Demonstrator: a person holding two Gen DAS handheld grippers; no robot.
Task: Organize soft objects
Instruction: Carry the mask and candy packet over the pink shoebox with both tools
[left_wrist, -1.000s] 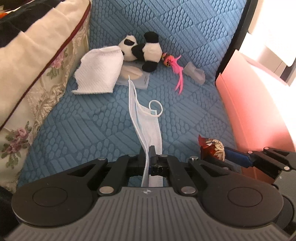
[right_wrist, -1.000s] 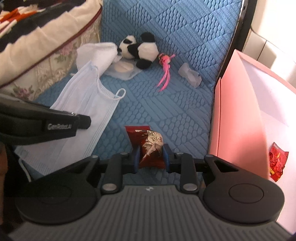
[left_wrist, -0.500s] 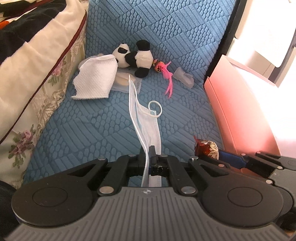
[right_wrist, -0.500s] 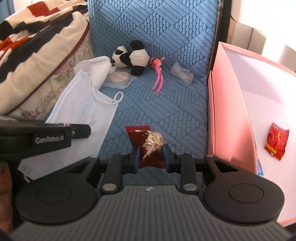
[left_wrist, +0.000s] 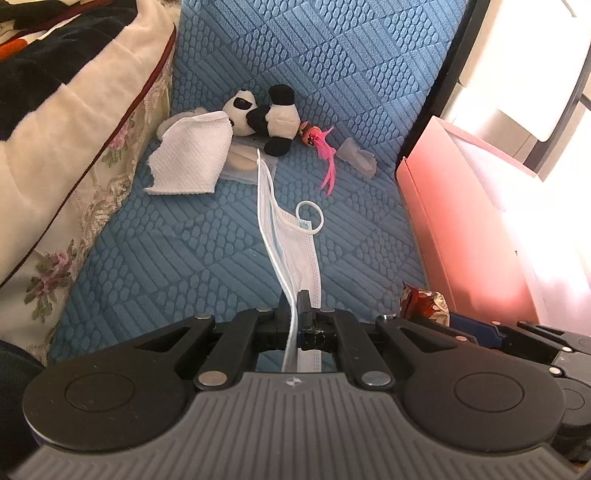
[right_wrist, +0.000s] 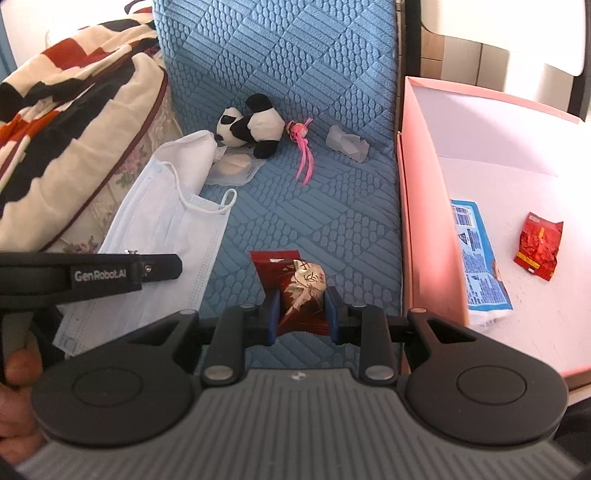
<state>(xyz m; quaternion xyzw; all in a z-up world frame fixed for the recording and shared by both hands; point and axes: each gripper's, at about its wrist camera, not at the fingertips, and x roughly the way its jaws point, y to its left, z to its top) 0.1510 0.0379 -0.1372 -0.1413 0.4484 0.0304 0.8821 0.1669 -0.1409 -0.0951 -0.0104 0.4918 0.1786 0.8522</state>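
While both grippers hover low over the blue cushion, each has sth clamped. L gripper: jaws pinched tight on the edge of a mask, which hangs edge-on w/ its ear loop curled to the right; in the right wrist view the mask spreads flat beside the L gripper's finger. R gripper: blue pads closed part-way on a dark red snack, pointing fwd along the cushion, just left of the pink box wall.

At the cushion's back edge: panda, white cloth touching its head, pink tassel just right of it, a clear wrapper near the back right corner. Pillows are piled along the left edge. Inside the box lie a blue packet and a red packet.

Vs 1 s ago: both grips unchanged, same items held. R gripper has risen and shifted toward the box, so more of the box floor shows; the blue packet was hidden then. L gripper has pulled back a bit, panda sits further off. Cushion items haven't moved.
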